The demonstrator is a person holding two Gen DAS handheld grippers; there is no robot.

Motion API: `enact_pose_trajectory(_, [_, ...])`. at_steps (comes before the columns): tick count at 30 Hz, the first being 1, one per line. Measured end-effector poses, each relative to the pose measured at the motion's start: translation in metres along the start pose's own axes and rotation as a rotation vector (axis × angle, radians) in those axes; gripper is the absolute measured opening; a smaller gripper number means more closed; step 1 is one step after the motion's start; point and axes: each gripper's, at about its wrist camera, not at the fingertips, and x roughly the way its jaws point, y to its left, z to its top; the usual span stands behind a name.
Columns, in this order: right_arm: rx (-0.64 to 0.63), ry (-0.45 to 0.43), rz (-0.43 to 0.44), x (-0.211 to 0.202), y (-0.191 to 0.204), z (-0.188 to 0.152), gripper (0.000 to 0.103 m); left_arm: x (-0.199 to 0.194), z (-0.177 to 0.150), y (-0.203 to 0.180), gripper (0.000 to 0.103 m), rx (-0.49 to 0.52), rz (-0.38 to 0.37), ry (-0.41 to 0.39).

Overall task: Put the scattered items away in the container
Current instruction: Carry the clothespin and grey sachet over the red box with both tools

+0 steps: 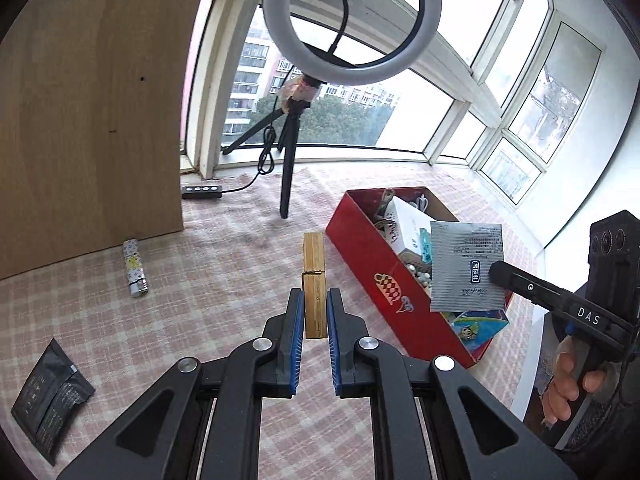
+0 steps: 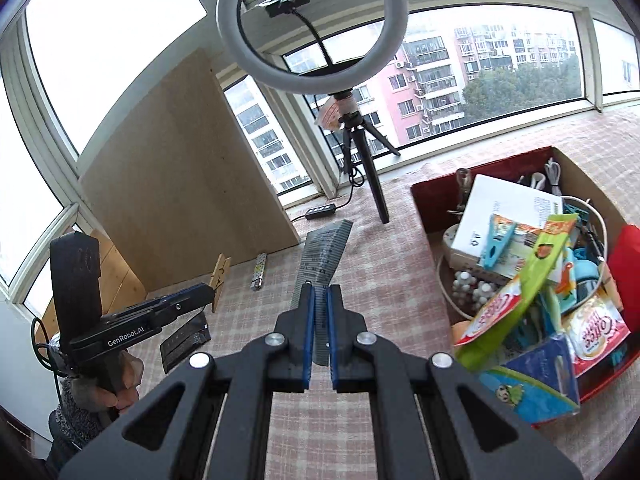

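My left gripper [image 1: 315,294] is shut on a wooden clothespin [image 1: 314,276] and holds it above the checked cloth, left of the red box [image 1: 360,256]. My right gripper [image 2: 319,292] is shut on a flat silver sachet [image 2: 325,250]; in the left wrist view the sachet [image 1: 466,266] hangs over the box's near end. The box [image 2: 432,200] is full of packets, pegs and cables. A patterned lighter [image 1: 135,268] and a black pouch [image 1: 50,396] lie on the cloth at left.
A ring light on a tripod [image 1: 289,160] stands behind the box, with its cable and inline switch [image 1: 202,192] on the cloth. A wooden panel [image 1: 92,100] stands at the left. Windows run along the back.
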Motion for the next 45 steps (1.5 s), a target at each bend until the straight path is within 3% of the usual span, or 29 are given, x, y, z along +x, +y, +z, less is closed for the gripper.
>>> enact_pose_trajectory(6, [0.077, -0.111, -0.148, -0.054, -0.066, 0.007, 0.006, 0.046, 0.022, -0.057, 0.01, 0.066, -0.059, 0.032])
enact_pose_trajectory(15, [0.088, -0.201, -0.315, -0.095, -0.124, 0.02, 0.006, 0.106, 0.053, -0.112, 0.01, 0.152, -0.046, 0.046])
enact_pose_trajectory(34, [0.009, -0.178, -0.4, -0.068, -0.141, 0.039, 0.006, 0.182, 0.092, -0.125, 0.01, 0.212, 0.048, 0.057])
enact_pose_trajectory(45, [-0.004, -0.17, -0.427, -0.058, -0.141, 0.045, 0.006, 0.199, 0.098, -0.114, 0.01, 0.199, 0.059, 0.076])
